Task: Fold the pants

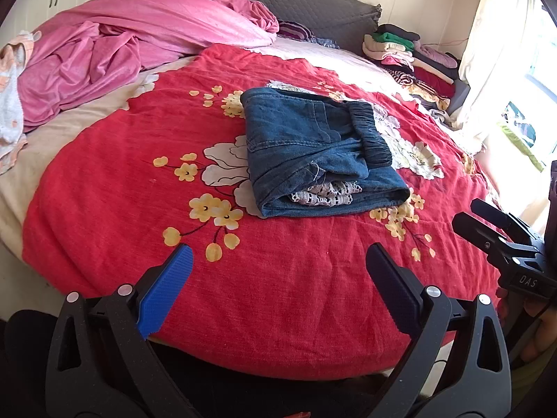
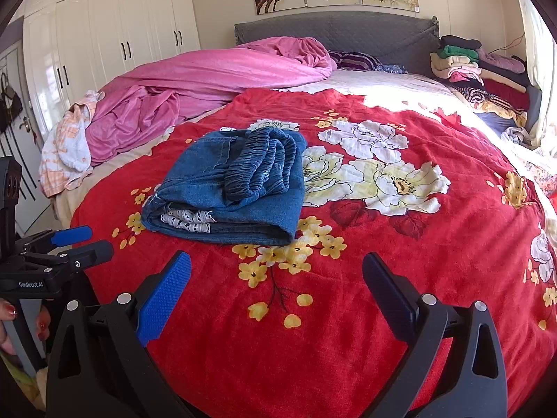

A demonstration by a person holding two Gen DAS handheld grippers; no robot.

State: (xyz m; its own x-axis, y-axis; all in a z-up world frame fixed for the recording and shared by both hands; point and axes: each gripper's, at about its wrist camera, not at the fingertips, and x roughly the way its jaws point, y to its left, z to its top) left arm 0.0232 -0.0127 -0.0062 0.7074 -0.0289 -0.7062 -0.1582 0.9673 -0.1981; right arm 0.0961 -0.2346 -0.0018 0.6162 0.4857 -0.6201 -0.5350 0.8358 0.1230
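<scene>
The denim pants (image 1: 313, 149) are seen already folded into a compact, roughly square bundle, lying on the red floral blanket (image 1: 278, 296) toward the middle of the bed. The elastic waistband (image 2: 254, 167) is turned over on top of the bundle, and a strip of white lace trim (image 2: 188, 216) is left showing at the near folded edge. The layers are stacked fairly evenly, though the near edge looks slightly loose.

The left gripper (image 1: 278, 271) is held near the bed's near edge, its jaws spread wide and nothing between them; the right gripper (image 2: 276, 278) is likewise spread apart and empty. Both are kept well apart from the pants, with bare blanket between.

Farther out, a crumpled pink duvet (image 2: 216, 73) is piled at the far left, and a stack of folded clothes (image 2: 459, 62) is set at the far right beside the grey headboard (image 2: 348, 28).

The folding is judged essentially complete; at most, tucking in the lace or smoothing the top may remain.
</scene>
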